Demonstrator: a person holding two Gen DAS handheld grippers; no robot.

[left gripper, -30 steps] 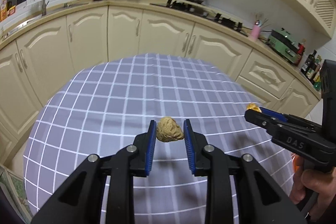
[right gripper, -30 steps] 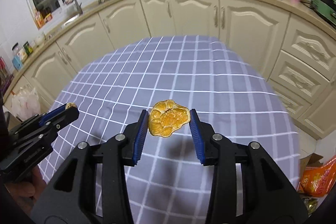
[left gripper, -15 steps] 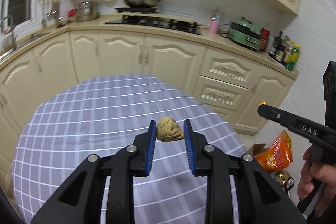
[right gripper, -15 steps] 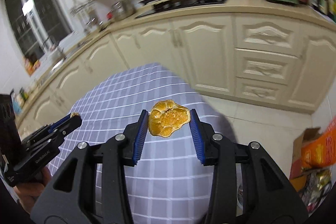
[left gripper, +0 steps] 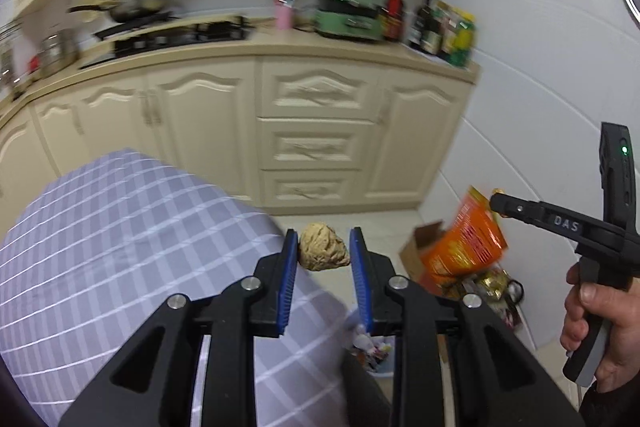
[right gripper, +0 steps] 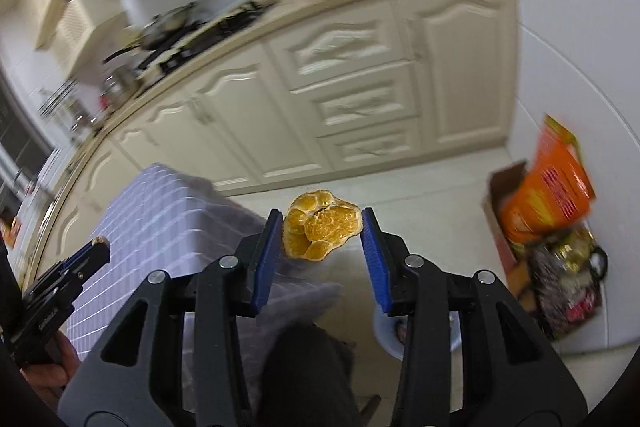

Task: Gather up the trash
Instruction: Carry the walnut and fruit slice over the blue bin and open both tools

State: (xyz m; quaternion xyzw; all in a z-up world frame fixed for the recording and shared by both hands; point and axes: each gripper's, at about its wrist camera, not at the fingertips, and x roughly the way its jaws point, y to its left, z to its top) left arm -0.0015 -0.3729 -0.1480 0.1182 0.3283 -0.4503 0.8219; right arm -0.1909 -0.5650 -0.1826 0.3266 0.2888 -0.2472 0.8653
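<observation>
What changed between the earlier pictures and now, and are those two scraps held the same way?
Both tools swung off the checked table toward the floor corner with the orange bag. Nothing was picked up or dropped. The left tool still grips the tan lump, and the right tool the orange peel.

A home kitchen: cream cabinets (left gripper: 312,131), gas hob (left gripper: 172,35), pan (left gripper: 136,5), sauce bottles (left gripper: 430,23).

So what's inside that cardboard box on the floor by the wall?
An orange bag stands out of the cardboard box, and dark and gold shiny wrappers are piled in front. Whatever lies lower in the box is hidden by the bag, and the picture is blurred.
</observation>
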